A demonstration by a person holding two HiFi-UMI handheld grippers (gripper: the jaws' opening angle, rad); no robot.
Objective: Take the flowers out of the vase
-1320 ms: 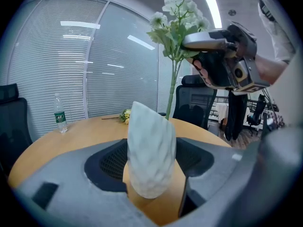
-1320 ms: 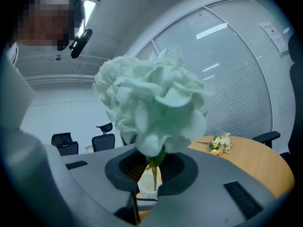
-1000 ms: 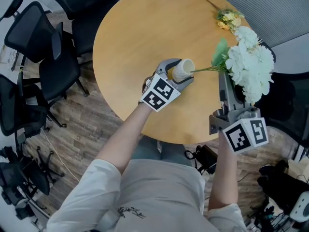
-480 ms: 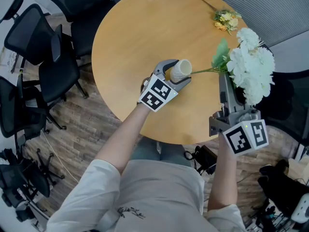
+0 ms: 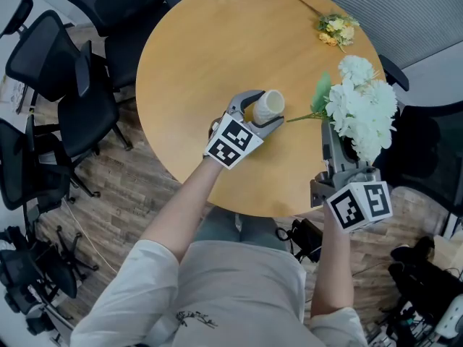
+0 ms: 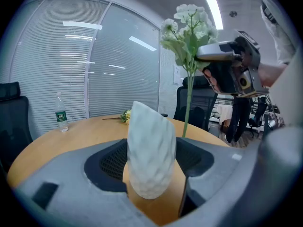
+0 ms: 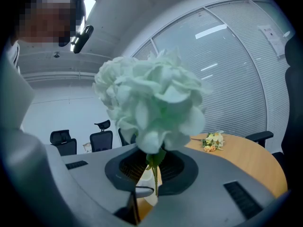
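we find the vase [image 5: 269, 105] held over the round wooden counter [image 5: 195, 56], tilted toward the right, with the left hand-held gripper [image 5: 263, 113] pressed shut around its body. it is a small white vessel with a dimpled, matt surface and an oval mouth; we judge it ceramic or similar, rigid, fairly light and breakable if dropped.

the white flowers [image 5: 359, 107] are off to the right of the vase, above the counter's edge. the right hand-held gripper [image 7: 152, 174] is narrowed to a thin gap, pinching the stem [image 7: 155, 181] just under the bloom. the stem's lower end lies just beside the vase mouth and appears clear of it, though we cannot confirm this fully.

handling judgement: the bloom is a dense, rounded cluster of soft petals, top-heavy on a thin green stem. the stem is the proper place to take hold; the petals would crush or shed. a firm but light pinch suffices, since the load is slight and the stem may kink.

a small yellow bouquet [image 5: 334, 29] lies at the counter's far side, well apart.
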